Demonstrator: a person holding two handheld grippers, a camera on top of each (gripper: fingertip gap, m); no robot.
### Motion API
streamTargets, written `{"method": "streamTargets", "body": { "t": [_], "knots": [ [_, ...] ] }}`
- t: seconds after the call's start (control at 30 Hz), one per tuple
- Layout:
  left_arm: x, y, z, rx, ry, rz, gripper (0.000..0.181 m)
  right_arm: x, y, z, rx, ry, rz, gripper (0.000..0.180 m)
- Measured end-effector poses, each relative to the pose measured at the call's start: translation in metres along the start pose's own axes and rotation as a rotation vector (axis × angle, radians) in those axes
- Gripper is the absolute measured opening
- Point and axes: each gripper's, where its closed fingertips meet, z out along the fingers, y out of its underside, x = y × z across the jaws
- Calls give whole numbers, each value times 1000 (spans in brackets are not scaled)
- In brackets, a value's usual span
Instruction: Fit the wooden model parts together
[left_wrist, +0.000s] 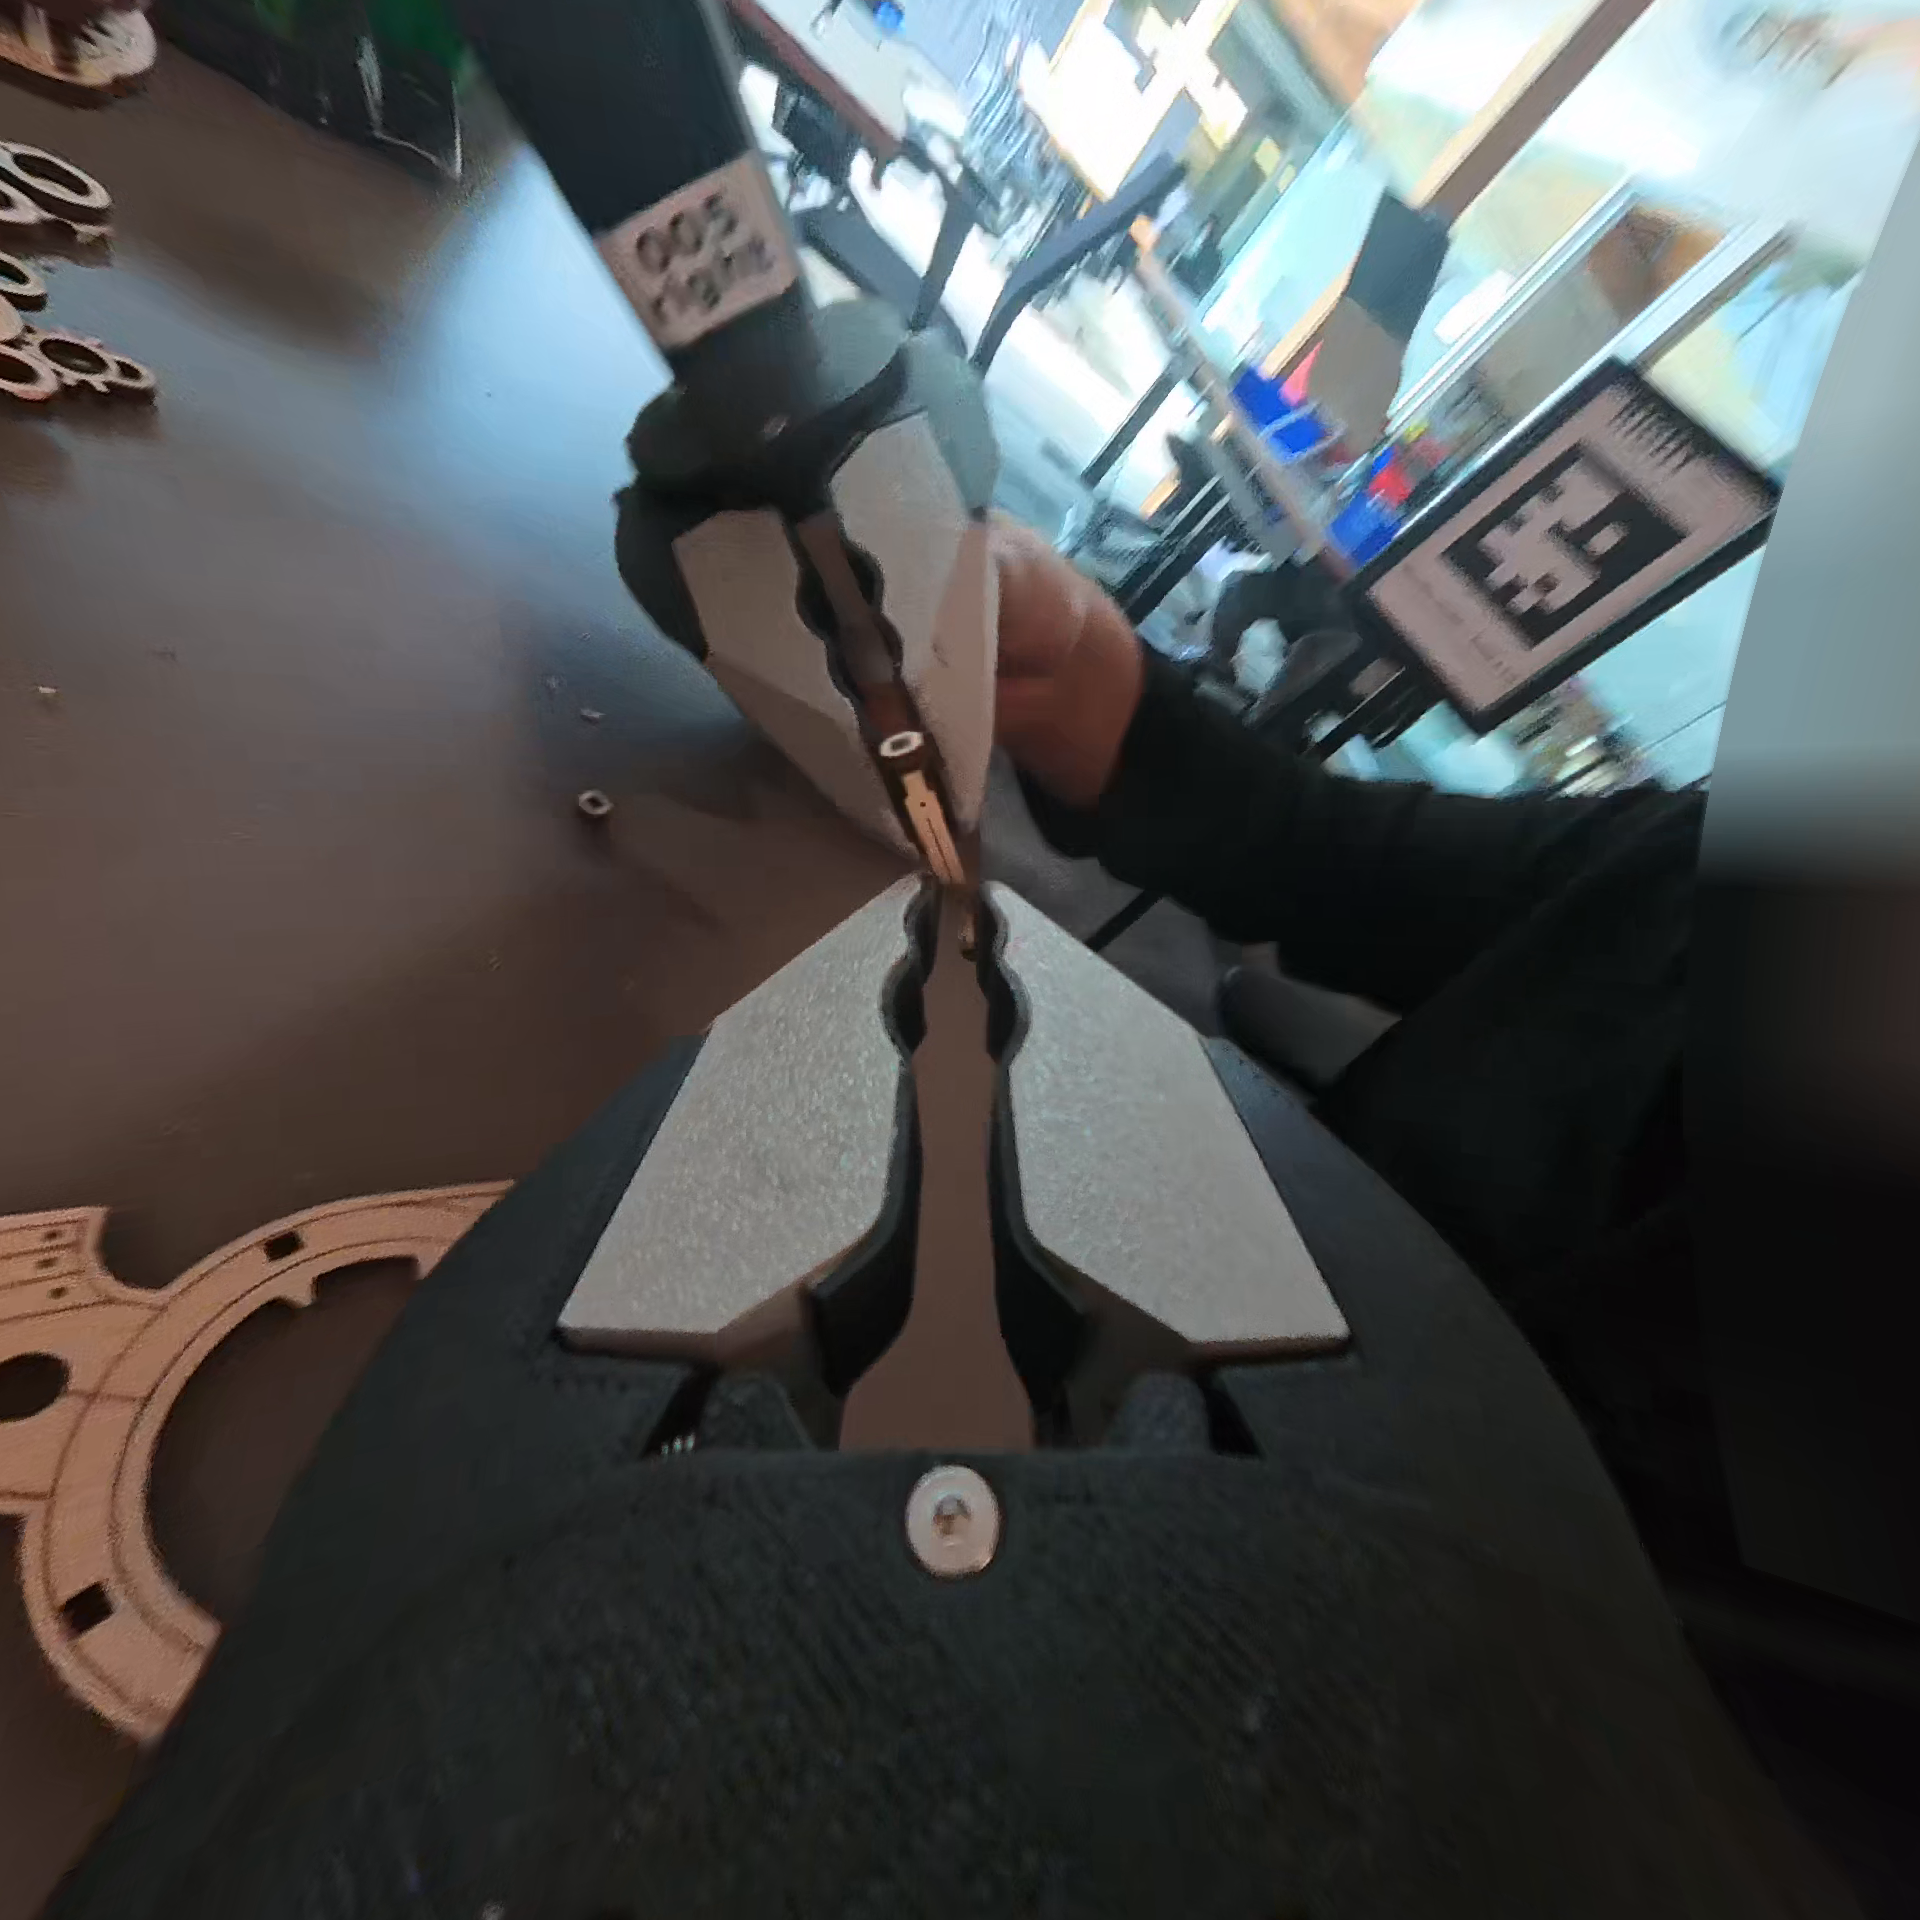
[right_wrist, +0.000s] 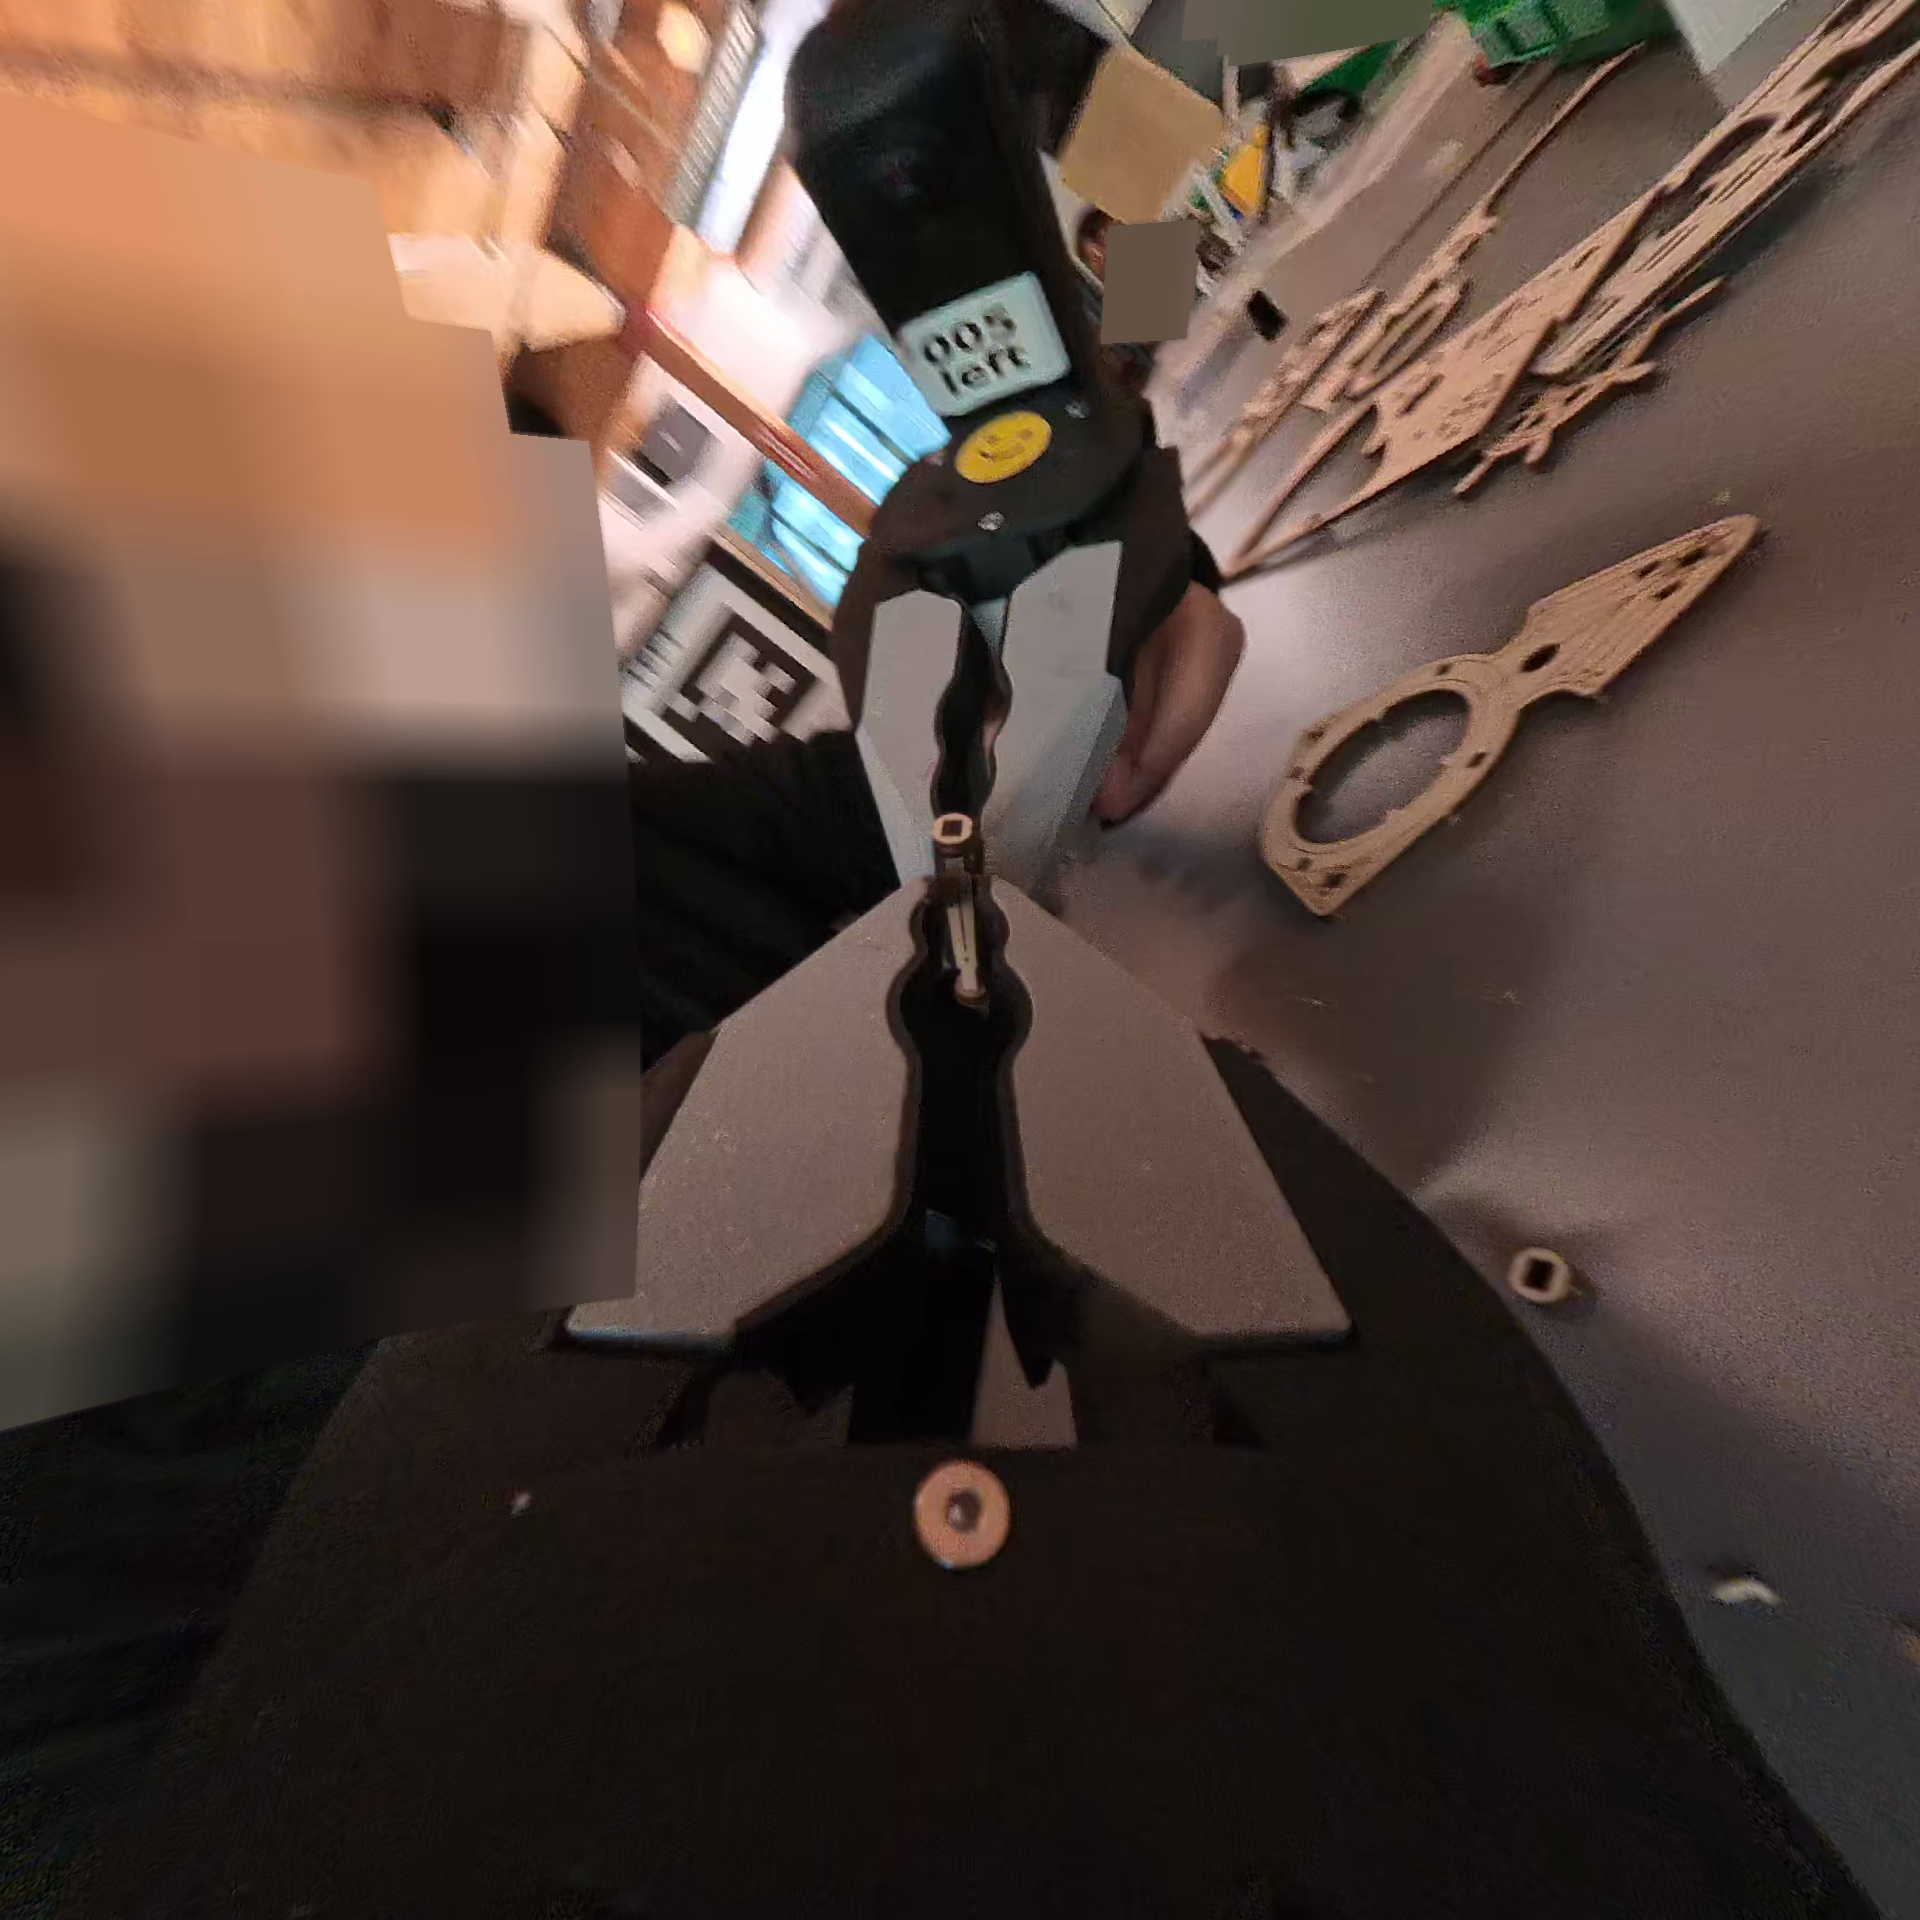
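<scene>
step in hand: mating; your right gripper (right_wrist: 961, 914) pinches a wooden peg (right_wrist: 964, 951), left gripper (left_wrist: 951, 914) pinches a small collar (right_wrist: 954, 831) tip to tip; next, align the bore and press

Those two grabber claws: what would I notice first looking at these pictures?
First, the two grippers meeting tip to tip above the brown table: the right gripper pinches a thin wooden stick, and the left gripper holds a tiny wooden ring. Next, the flat wooden plate with a big round hole, lying on the table beside them.
</scene>
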Motion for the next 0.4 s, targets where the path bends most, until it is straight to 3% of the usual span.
{"method": "streamTargets", "body": {
  "t": [0.03,0.23,0.4],
  "knots": [
    [-4,7,1,-33,-43,61,3,3,5,1,-42,58,-72,2],
    [-23,36,11,-200,-222,286,3,25,31,4,-300,379,-399,2],
    [-26,39,10,-228,-267,336,3,28,33,4,-333,425,-475,2]
  ]
}}
